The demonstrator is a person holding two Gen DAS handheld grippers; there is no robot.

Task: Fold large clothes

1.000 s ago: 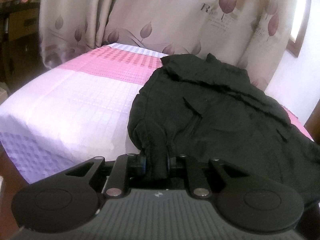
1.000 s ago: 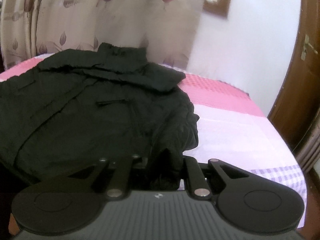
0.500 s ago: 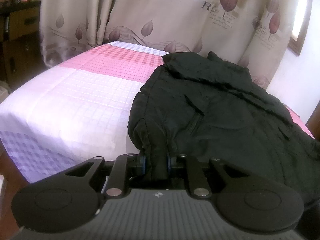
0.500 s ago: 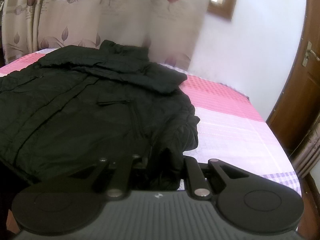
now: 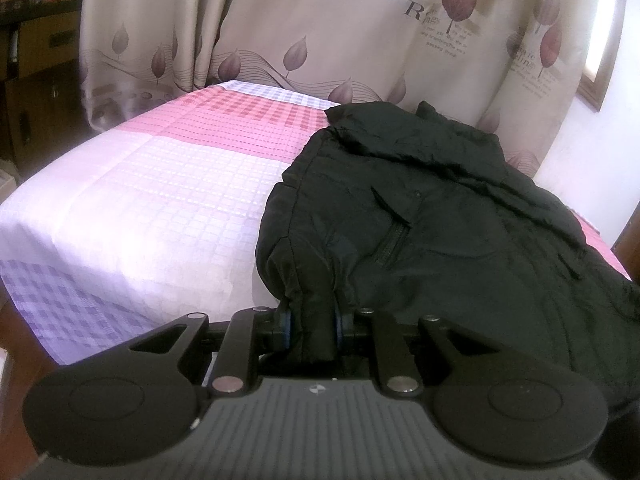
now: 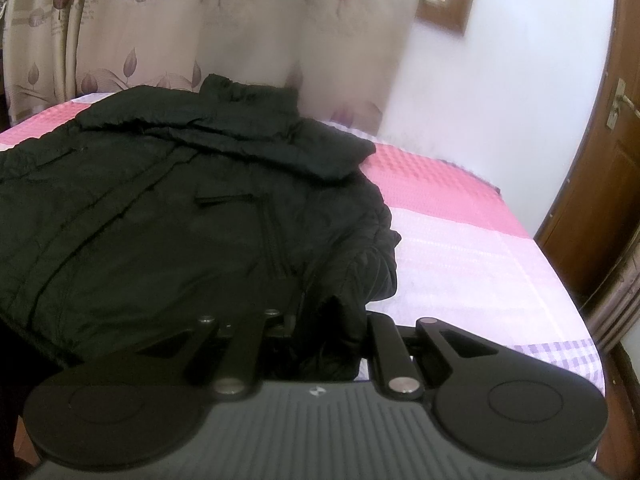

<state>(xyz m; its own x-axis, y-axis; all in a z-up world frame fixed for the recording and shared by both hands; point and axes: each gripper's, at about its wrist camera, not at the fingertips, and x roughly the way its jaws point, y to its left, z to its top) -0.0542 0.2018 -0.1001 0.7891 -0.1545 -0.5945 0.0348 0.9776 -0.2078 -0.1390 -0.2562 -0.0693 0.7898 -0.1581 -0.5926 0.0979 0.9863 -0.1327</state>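
On the left side, the left gripper (image 5: 311,330) has its jaws clamped on the near left corner of the black jacket (image 5: 440,240), at the hem. The jacket lies front-up on the pink and white bed (image 5: 160,208), its collar toward the curtain (image 5: 320,32) and its sleeves folded across the chest. On the right side, the right gripper (image 6: 328,336) has its jaws closed on a thick bunch of the other hem corner.

I judge the step is to carry the hem up to the collar. To do it well, both corners should rise together and at equal height, so the fold line stays straight. The padded cloth is bulky, so the grip must be firm and the movement slow, otherwise the folded sleeves may slip out.
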